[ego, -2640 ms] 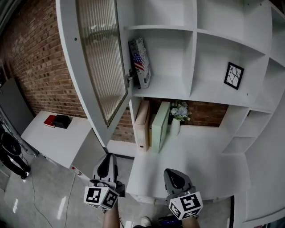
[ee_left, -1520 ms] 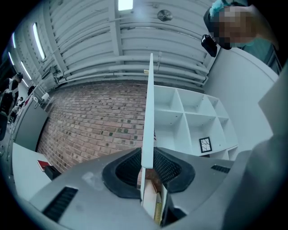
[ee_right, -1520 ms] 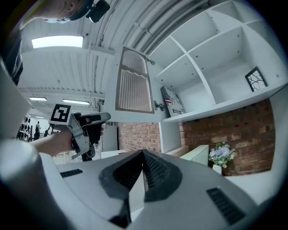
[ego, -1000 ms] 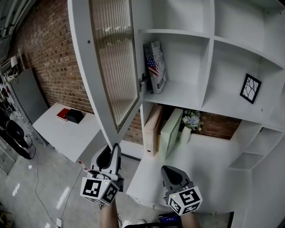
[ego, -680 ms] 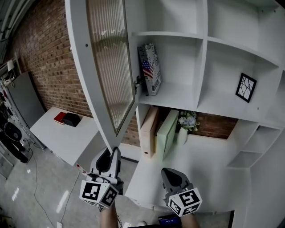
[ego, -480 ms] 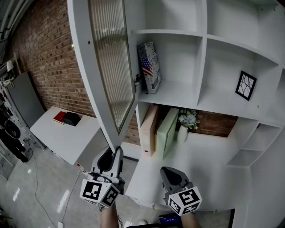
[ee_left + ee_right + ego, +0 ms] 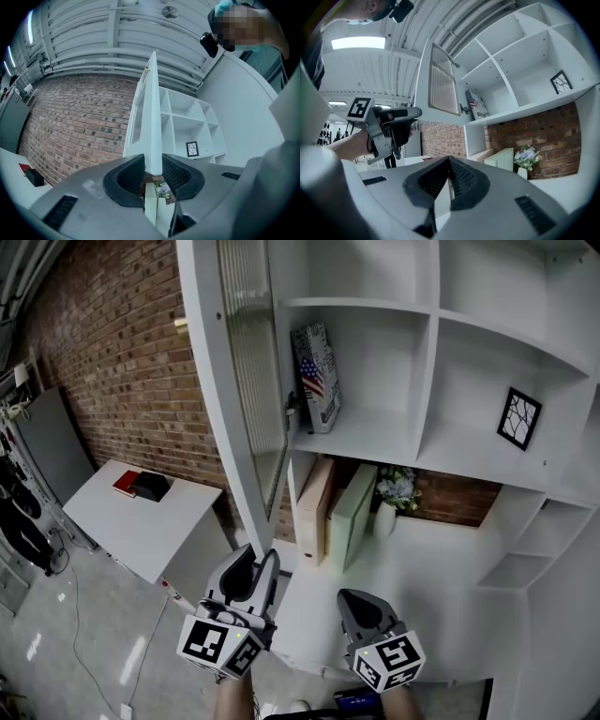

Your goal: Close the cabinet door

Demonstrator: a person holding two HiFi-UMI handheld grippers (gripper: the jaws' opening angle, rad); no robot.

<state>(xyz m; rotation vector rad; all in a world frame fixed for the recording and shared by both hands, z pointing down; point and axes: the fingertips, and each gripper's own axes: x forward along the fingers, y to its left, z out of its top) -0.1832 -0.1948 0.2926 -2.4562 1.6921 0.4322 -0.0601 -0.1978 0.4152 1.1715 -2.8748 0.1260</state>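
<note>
The white cabinet door (image 7: pixel 248 381) with its ribbed glass panel stands part open, swung out from the white shelf unit (image 7: pixel 427 362). My left gripper (image 7: pixel 255 559) is at the door's lower corner. In the left gripper view the door's thin edge (image 7: pixel 152 117) runs down between the jaws of the left gripper (image 7: pixel 153 171), which are shut on it. The right gripper view shows the door (image 7: pixel 440 84) and the left gripper (image 7: pixel 408 113) at its bottom corner. My right gripper (image 7: pixel 361 601) hangs low over the counter, shut and empty, its jaws meeting (image 7: pixel 449 161).
A flag-printed box (image 7: pixel 317 376) stands in the compartment behind the door, and a framed picture (image 7: pixel 518 418) further right. Binders (image 7: pixel 337 507) and a vase of flowers (image 7: pixel 394 495) stand on the white counter (image 7: pixel 431 577). A low white table (image 7: pixel 141 531) stands by the brick wall (image 7: pixel 112 352) at left.
The door has swung towards the shelf unit and shows more edge-on. My left gripper has moved right and up with its lower corner. The right gripper has hardly moved.
</note>
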